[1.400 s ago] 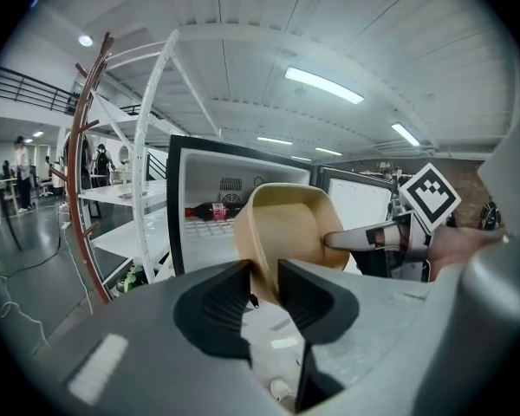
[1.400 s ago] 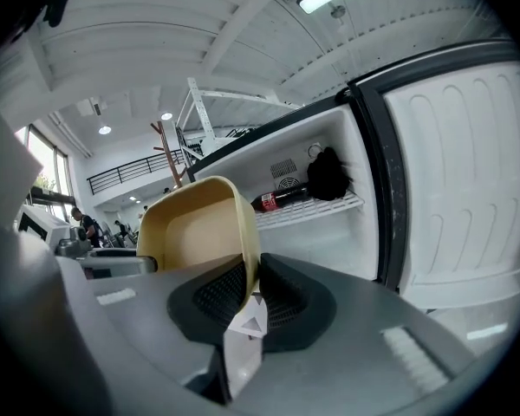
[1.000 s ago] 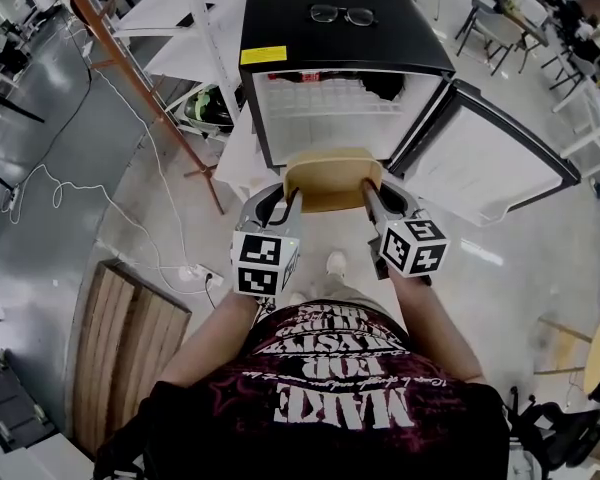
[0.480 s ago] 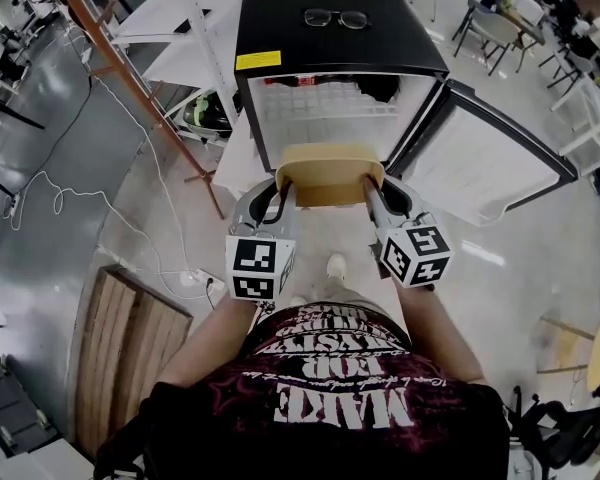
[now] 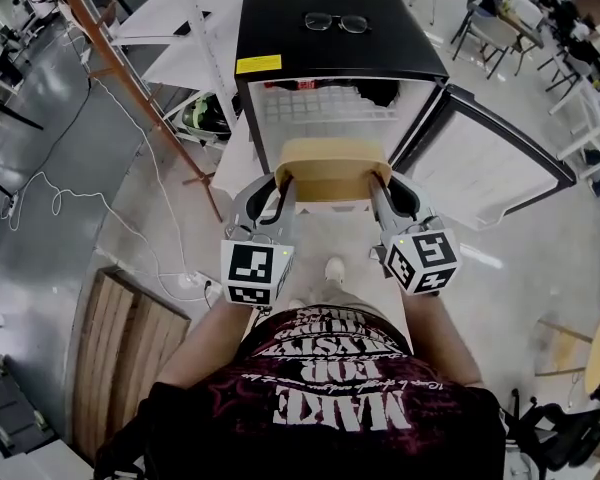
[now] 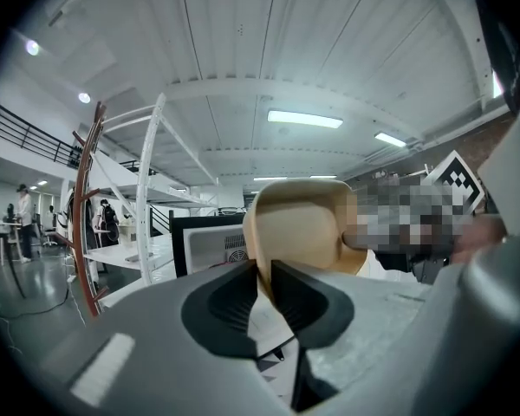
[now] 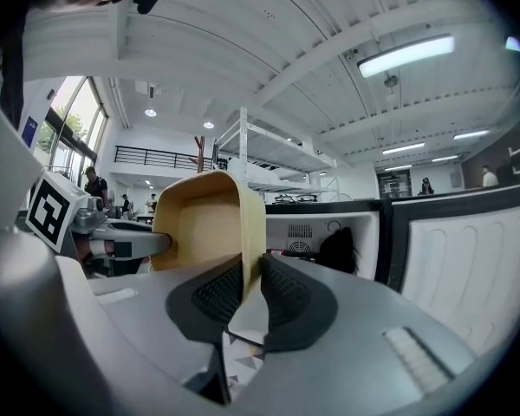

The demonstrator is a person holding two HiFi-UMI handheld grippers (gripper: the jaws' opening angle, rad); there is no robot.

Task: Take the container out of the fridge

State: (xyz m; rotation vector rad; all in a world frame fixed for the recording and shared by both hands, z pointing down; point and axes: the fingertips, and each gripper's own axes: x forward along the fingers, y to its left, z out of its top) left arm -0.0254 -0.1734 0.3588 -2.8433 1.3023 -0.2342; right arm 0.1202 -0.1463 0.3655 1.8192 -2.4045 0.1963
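A tan container (image 5: 330,168) is held directly in front of the fridge (image 5: 335,48), just outside its open compartment and apart from the wire shelf (image 5: 325,103) seen inside. The container is gripped on 2 sides. The left tongs (image 5: 283,183) are closed on the container's left wall, and the right tongs (image 5: 378,183) are closed on its right wall.

In the left gripper view, the left tongs (image 6: 264,276) are seen nearly together, with only the thin wall of the container (image 6: 299,224) pinched between the 2 ribbed pads. In the right gripper view, the right tongs (image 7: 250,276) are seen in the same way. A wall of the container (image 7: 210,224) is clamped between the dark pads, and the hollow inside of the container is shown to the left of that wall. Beyond it, the fridge (image 7: 329,224) is seen with a dark object (image 7: 336,250) inside the compartment.

The fridge door (image 5: 490,163) is swung open to the right of the fridge. A pair of glasses (image 5: 337,20) is laid on top of the fridge, and a yellow label (image 5: 260,64) is stuck at the front left corner of that top. The 2 marker cubes (image 5: 252,273) are held nearer the person than the container, well in front of the fridge.
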